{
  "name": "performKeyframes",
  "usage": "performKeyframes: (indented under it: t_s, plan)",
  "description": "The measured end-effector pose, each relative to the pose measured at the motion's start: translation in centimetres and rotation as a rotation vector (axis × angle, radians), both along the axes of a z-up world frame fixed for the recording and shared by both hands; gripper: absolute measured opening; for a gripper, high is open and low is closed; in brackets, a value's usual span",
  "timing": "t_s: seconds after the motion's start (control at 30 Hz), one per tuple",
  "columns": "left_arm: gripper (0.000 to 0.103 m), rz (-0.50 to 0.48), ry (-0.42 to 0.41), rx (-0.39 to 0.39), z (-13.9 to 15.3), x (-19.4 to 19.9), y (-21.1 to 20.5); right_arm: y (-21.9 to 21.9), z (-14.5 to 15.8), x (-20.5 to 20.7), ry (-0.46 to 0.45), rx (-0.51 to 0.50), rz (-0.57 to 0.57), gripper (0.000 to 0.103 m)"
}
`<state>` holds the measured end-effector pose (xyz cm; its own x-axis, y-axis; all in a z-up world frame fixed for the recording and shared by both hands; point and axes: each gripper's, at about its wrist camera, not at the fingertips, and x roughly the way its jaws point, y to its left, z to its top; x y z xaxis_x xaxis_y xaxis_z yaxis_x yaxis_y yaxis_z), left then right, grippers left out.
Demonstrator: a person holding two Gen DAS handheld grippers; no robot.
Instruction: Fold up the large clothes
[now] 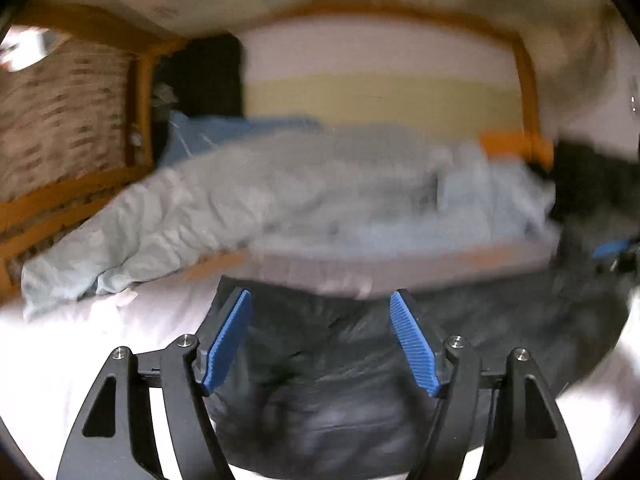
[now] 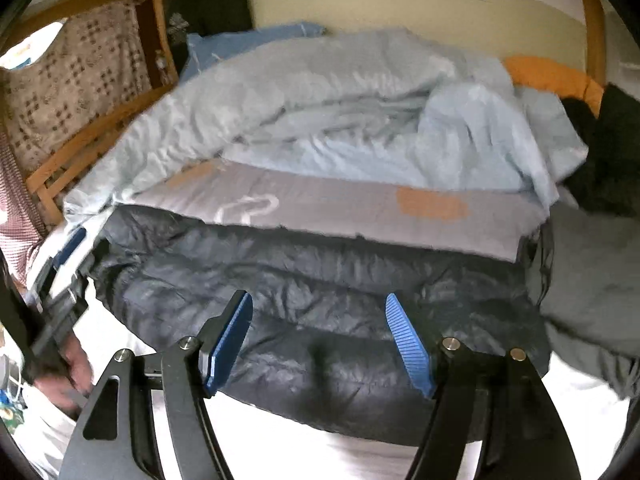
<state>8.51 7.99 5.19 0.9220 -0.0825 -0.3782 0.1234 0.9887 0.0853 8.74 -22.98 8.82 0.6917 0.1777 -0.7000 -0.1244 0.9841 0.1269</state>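
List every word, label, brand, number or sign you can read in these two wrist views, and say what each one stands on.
None can be read.
Grey sheet: a pale looped mark and orange patches, a print, not legible text.
Dark item by the wooden frame: a small pale mark, too blurred to read.
Dark puffy jacket, light blue duvet: no text visible.
Left wrist view: motion-blurred throughout.

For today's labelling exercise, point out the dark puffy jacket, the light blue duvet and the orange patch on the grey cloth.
dark puffy jacket (image 2: 320, 280), right wrist view, middle of its quilted surface.
light blue duvet (image 2: 320, 100), right wrist view, its crumpled top.
orange patch (image 2: 432, 204), right wrist view, centre of the patch.
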Motion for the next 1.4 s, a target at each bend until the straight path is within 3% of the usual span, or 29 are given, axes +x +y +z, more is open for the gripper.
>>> performKeyframes:
  t_s: [0.03, 0.07, 0.13, 0.23, 0.3, 0.37, 0.47, 0.6, 0.73, 0.83, 0.93, 0.97, 1.0, 1.03, 1.1, 1.2, 1.27, 1.4]
  plan:
    - [0.055, -0.011, 0.076, 0.011, -0.6, 1.7, 0.9, -0.1, -0.8, 0.4, 0.017, -0.015, -0.02, 0.071]
    - [0.039, -0.004, 0.142, 0.0, -1.2, 3.3, 2.0, -0.3, -1.7, 0.7, 0.028, -0.03, -0.041, 0.065]
    - [0.033, 0.062, 0.263, -0.01, -3.2, 6.5, 4.3, -1.3, -4.0, 1.8, 0.075, -0.059, -0.108, 0.051]
    - [0.028, 0.274, 0.348, 0.061, -5.9, 9.5, 7.4, -3.7, -7.6, 3.1, 0.161, -0.016, -0.191, 0.038]
    - [0.028, 0.308, 0.337, -0.051, -5.6, 8.8, 9.7, -5.5, -8.7, 2.8, 0.148, 0.026, -0.179, 0.031]
    - [0.027, 0.342, 0.261, -0.115, -4.1, 6.8, 10.8, -7.4, -9.0, 1.9, 0.126, 0.082, -0.198, 0.022]
    - [0.027, 0.241, 0.14, -0.164, -1.1, 3.2, 9.3, -8.9, -8.3, 0.6, 0.101, 0.166, -0.225, 0.022]
    - [0.021, 0.001, 0.056, -0.163, 1.8, -1.0, 2.9, -7.8, -5.5, -0.3, 0.042, 0.099, -0.251, 0.022]
    - [0.021, -0.194, 0.081, -0.221, 1.6, -3.7, -4.1, -5.4, -2.0, -0.6, 0.009, 0.187, -0.153, 0.022]
    - [0.021, -0.252, 0.125, -0.252, -0.4, -3.8, -8.1, -3.4, 0.1, -0.9, -0.004, 0.183, -0.111, 0.024]
    - [0.026, -0.248, 0.179, -0.267, -2.9, -3.7, -11.2, -1.6, 1.5, -1.2, -0.019, 0.118, -0.109, 0.034]
    - [0.038, -0.248, 0.178, -0.255, -3.3, -4.0, -11.9, -1.1, 1.7, -1.3, -0.023, 0.084, -0.108, 0.039]
    - [0.042, -0.238, 0.16, -0.241, -3.5, -4.4, -12.3, -0.7, 1.7, -1.4, -0.025, 0.06, -0.104, 0.043]
    - [0.041, -0.225, 0.142, -0.228, -3.3, -4.5, -12.7, -0.5, 1.6, -1.6, -0.023, 0.035, -0.092, 0.049]
    - [0.041, -0.227, 0.159, -0.212, -4.1, -3.9, -13.0, -0.7, 1.1, -1.9, -0.015, 0.013, -0.08, 0.05]
    - [0.037, -0.188, 0.294, -0.216, -6.4, -1.9, -13.4, -1.7, 0.2, -1.6, 0.002, 0.033, -0.087, 0.05]
    - [0.035, -0.136, 0.381, -0.277, -7.9, -1.1, -12.9, -1.8, -0.3, -1.0, 0.019, 0.042, -0.092, 0.05]
    - [0.035, -0.122, 0.381, -0.288, -8.6, -0.9, -13.1, -0.6, -2.9, 1.9, 0.189, 0.135, 0.036, 0.049]
